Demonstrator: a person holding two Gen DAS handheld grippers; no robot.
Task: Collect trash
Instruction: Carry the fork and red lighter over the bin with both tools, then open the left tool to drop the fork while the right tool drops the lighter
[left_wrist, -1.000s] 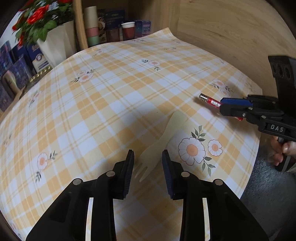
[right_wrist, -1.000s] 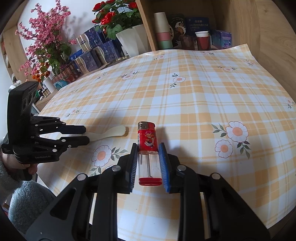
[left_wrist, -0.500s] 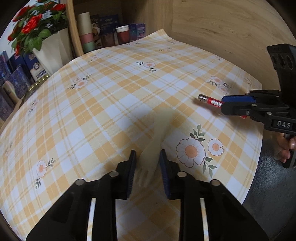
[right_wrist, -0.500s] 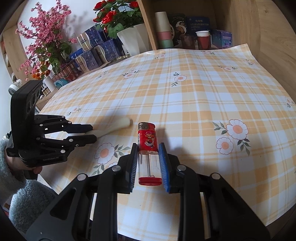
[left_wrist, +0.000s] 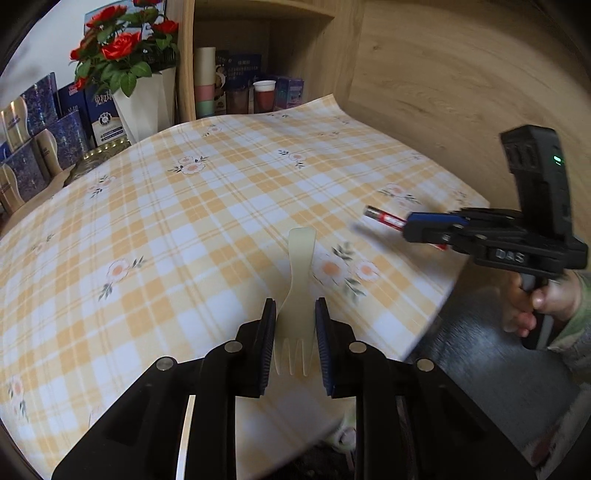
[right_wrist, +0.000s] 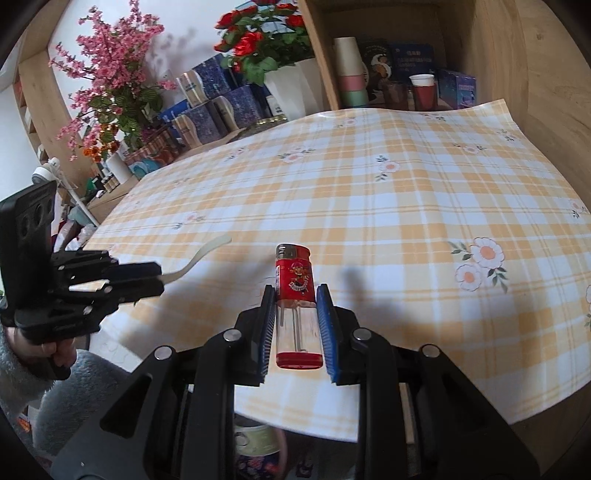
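My left gripper (left_wrist: 294, 341) is shut on a cream plastic fork (left_wrist: 297, 291), tines toward the camera, and holds it lifted above the checked tablecloth (left_wrist: 192, 229). In the right wrist view the fork's handle (right_wrist: 201, 254) curves out of the left gripper (right_wrist: 157, 280) at the left. My right gripper (right_wrist: 296, 321) is shut on a red and clear lighter (right_wrist: 295, 302), held above the table's front edge. In the left wrist view the right gripper (left_wrist: 410, 229) stands at the right with the lighter's tip (left_wrist: 382, 218) sticking out.
A white vase of red roses (left_wrist: 140, 107), blue boxes (left_wrist: 40, 147) and stacked cups (left_wrist: 207, 85) stand at the back in and beside a wooden shelf. A wooden wall (left_wrist: 461, 92) rises at the right. Pink flowers (right_wrist: 107, 85) stand far left. The floor lies below the table's front edge.
My left gripper closed on the fork and lifted it off the cloth, pulling back toward the table edge. My right gripper rose a little with the lighter.
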